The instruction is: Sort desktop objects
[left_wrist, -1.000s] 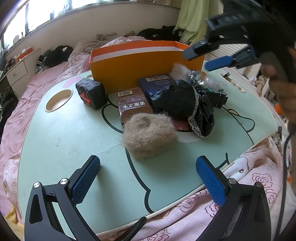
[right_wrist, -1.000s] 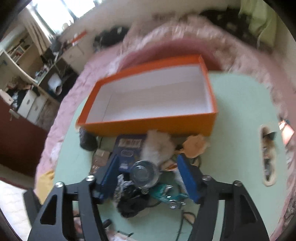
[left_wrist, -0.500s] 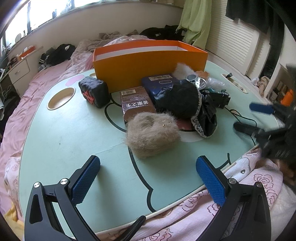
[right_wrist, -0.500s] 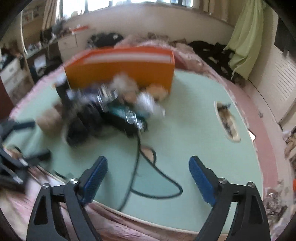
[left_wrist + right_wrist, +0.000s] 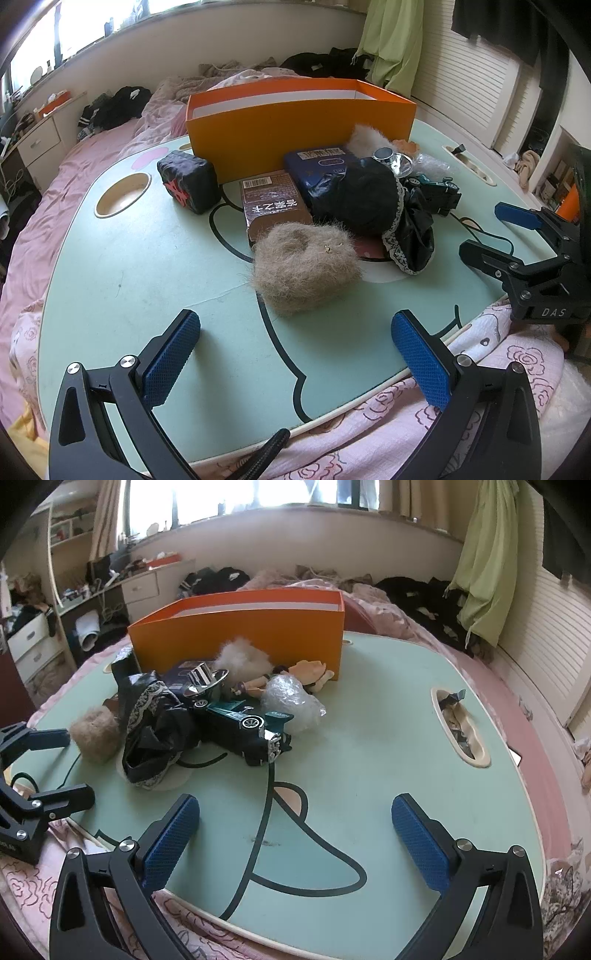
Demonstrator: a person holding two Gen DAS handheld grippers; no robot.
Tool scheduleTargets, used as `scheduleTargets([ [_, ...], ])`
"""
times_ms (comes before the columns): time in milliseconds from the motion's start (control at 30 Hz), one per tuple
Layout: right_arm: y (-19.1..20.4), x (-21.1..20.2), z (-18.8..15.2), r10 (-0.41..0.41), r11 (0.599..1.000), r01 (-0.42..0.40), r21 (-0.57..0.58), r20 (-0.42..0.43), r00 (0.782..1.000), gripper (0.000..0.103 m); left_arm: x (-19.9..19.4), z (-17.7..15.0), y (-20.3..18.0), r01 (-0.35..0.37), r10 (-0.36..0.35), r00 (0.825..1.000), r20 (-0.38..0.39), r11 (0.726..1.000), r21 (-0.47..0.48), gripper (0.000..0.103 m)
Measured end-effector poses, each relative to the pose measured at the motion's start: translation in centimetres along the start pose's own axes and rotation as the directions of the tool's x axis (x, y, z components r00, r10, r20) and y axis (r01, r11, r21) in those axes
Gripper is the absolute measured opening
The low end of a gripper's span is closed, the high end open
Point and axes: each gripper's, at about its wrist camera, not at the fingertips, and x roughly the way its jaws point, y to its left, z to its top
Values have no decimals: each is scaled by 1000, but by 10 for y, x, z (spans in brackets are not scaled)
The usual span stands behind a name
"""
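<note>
An open orange box (image 5: 295, 129) stands at the back of the mint-green table (image 5: 129, 266); it also shows in the right wrist view (image 5: 240, 631). In front of it lies a pile: a tan fur ball (image 5: 304, 267), a brown packet (image 5: 271, 206), a dark blue box (image 5: 321, 166), black lace-trimmed fabric (image 5: 373, 199), a black cube (image 5: 188, 181), a toy car (image 5: 243, 725), a plastic wrap ball (image 5: 291, 701) and a white fluffy thing (image 5: 242, 657). My left gripper (image 5: 295, 354) is open and empty at the near edge. My right gripper (image 5: 295, 838) is open and empty, at the right edge in the left wrist view (image 5: 491, 232).
The table sits on a bed with a pink floral cover (image 5: 498, 362). It has a round cup hole (image 5: 123, 190) at the left and an oblong slot (image 5: 458, 723) at the right. A black cable (image 5: 258, 834) runs from the pile over the near edge.
My right gripper came down from above the pile and pulled back to the near right edge of the table, still open. The left gripper stayed put.
</note>
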Motion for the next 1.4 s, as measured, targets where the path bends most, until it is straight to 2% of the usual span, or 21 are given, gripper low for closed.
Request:
scheduleTargets([
  [133,1,-1,-1,6,1000,-6,-4,5,1000,103,-3,-2,6,1,-2,1000,-24,1000,-26,103],
  [233,1,-1,-2,10,1000,-10,-7,11,1000,103,-19,3,23,96,-96,995,11,991,-96,103],
  [300,2,-1,-2,12,1000,-12,-9,14,1000,103,-35,15,42,117,-109,992,58,981,-153,103],
  [367,2,-1,-2,14,1000,-13,-10,17,1000,103,-45,31,66,88,-73,994,81,975,-203,103],
  [433,2,0,-2,15,1000,-15,-11,17,1000,103,-45,52,82,13,2,998,68,975,-221,103],
  [567,2,0,-2,14,1000,-14,-10,17,1000,103,-17,96,87,-109,110,994,-4,985,-133,103],
  [700,3,0,-2,15,1000,-15,-10,18,1000,103,21,130,76,-102,99,994,-47,991,-87,103],
  [833,3,0,-2,16,1000,-16,-9,19,1000,103,62,152,68,-167,160,976,-146,985,-39,102],
  [900,4,0,-2,15,1000,-15,-9,19,1000,103,70,157,64,-195,191,970,-151,981,-15,102],
  [967,4,1,-1,16,1000,-15,-10,20,1000,103,70,158,63,-215,210,967,-145,976,-19,101],
  [1033,4,1,-1,16,1000,-16,-10,20,1000,103,57,152,59,-168,164,979,-124,985,-25,101],
  [1167,4,1,-1,16,1000,-16,-10,19,1000,103,26,131,50,-81,78,992,-103,996,-27,101],
  [1267,5,1,-1,15,1000,-15,-10,19,1000,103,5,106,46,-47,45,991,-125,999,-14,101],
  [1400,4,1,-2,16,1000,-16,-9,20,1000,103,-11,67,49,-43,38,986,-161,999,-28,101],
])
